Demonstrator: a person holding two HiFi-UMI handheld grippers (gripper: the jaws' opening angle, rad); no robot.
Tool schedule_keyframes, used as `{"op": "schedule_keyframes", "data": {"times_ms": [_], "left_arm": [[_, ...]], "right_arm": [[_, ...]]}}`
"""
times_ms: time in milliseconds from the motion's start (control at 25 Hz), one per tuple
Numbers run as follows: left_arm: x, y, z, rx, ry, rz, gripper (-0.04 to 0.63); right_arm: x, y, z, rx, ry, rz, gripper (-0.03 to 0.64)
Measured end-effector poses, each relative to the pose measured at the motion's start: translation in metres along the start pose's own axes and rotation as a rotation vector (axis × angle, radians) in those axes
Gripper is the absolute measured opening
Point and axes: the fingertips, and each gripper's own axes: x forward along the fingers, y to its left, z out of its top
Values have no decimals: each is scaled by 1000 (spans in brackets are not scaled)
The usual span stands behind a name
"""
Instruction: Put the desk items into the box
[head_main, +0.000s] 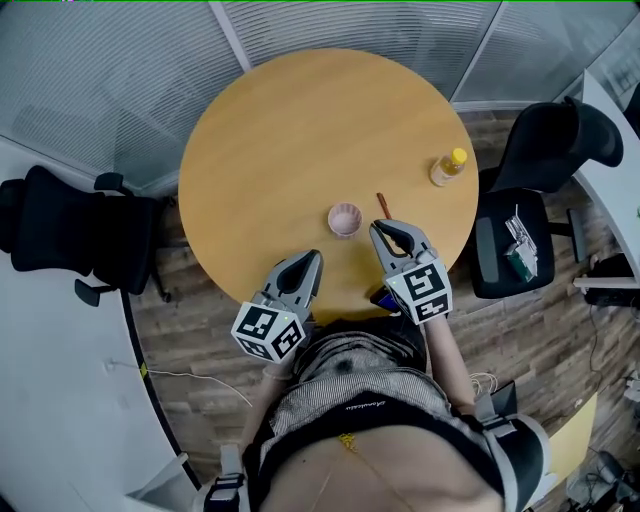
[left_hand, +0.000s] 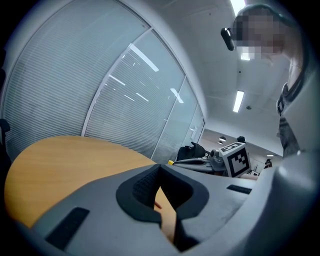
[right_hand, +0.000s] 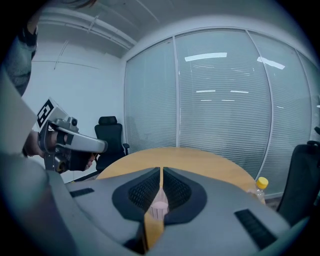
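Note:
A pink cup stands on the round wooden table, near its front edge. Beside it to the right lies a thin red pen. A small bottle with a yellow cap stands upright at the table's right edge. My left gripper hovers just short of the cup on its left, shut and empty, jaw tips meeting. On the cup's right my right gripper is also shut and empty. In the right gripper view the cup shows just beyond the closed jaws. No box is in view.
A black office chair stands left of the table. Another black chair at the right has small items on its seat. Slatted glass walls curve behind the table. A dark small object lies at the table's front edge under my right gripper.

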Motion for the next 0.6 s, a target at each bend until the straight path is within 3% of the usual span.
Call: {"op": "schedule_keyframes", "data": {"times_ms": [320, 600], "left_arm": [[2, -5, -7, -4, 26, -13, 18], [-2, -2, -14, 1, 47, 9, 18]], "right_arm": [[5, -20, -22, -55, 68, -40, 32], [8, -33, -40, -26, 117, -62, 32]]}}
